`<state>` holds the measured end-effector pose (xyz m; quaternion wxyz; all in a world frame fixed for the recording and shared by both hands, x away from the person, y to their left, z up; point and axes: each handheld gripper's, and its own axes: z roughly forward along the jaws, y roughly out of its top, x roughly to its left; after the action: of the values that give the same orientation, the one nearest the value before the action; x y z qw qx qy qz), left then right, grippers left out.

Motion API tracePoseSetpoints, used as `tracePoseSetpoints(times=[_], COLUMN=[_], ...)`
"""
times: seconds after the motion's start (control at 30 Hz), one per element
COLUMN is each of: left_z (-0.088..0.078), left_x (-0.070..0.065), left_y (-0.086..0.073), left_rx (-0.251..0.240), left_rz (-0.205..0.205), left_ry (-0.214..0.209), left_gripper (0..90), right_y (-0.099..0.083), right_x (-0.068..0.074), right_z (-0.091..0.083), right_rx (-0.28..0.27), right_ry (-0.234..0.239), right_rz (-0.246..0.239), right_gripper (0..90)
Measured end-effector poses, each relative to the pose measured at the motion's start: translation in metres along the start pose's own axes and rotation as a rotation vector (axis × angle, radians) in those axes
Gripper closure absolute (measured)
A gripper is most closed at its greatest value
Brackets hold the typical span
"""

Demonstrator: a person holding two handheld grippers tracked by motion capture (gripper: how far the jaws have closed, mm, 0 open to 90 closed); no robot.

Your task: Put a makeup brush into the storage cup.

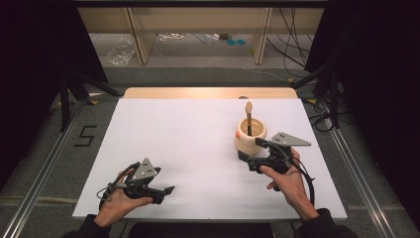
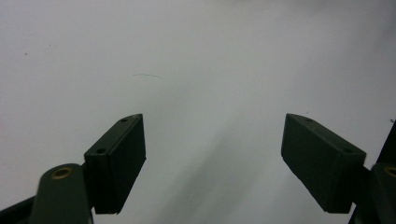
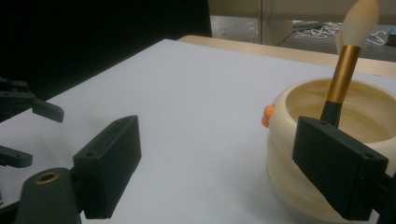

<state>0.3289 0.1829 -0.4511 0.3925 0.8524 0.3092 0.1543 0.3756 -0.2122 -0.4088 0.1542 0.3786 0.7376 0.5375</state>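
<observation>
The right gripper (image 1: 250, 157) sits near the right edge of the white surface (image 1: 198, 144), held in a person's right hand (image 1: 287, 181). Its two black jaws stand wide apart with nothing between them. In the right gripper view (image 3: 217, 161), one jaw lies just in front of the near wall of a cream-coloured bowl (image 3: 327, 140), while the other is over bare surface; I cannot tell whether the jaw touches the bowl.

The bowl (image 1: 250, 135) is round and thick-walled, resting right of the surface's middle, closer to the right edge than the left. A small orange knob (image 3: 268, 115) sticks out from its side. A makeup brush (image 1: 249, 118) stands inside the bowl, leaning against the rim, with a black lower handle, a gold band and a pale tuft (image 3: 361, 21) pointing up.

The left gripper (image 1: 166, 191) rests near the front left corner of the surface, held in the person's left hand (image 1: 119, 201), well apart from the bowl. Its jaws are also spread wide, and in the left gripper view (image 2: 212, 163) plain white surface lies between them.

Beyond the far edge, a strip of pale wooden tabletop (image 1: 208, 92) shows.
</observation>
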Motion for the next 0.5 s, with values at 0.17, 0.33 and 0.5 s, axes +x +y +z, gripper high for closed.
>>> tracePoseSetpoints(times=[0.17,0.33,0.5], left_z=[0.000,-0.001,-0.002], left_x=[-0.001,-0.001,-0.001], left_y=[0.000,0.000,0.000], left_rx=[-0.004,0.000,0.003], left_rz=[-0.005,-0.003,0.001], left_ry=[-0.007,-0.003,0.005], left_gripper=[21.9,21.9,21.9], right_y=[-0.004,-0.006,-0.012], right_x=[0.002,0.005,0.007], right_z=[-0.001,-0.003,-0.003], right_rx=[-0.005,0.026,0.021], right_ry=[-0.002,0.013,0.008], right_rz=[-0.016,0.007,0.005], right_gripper=[16.5,16.5,16.5])
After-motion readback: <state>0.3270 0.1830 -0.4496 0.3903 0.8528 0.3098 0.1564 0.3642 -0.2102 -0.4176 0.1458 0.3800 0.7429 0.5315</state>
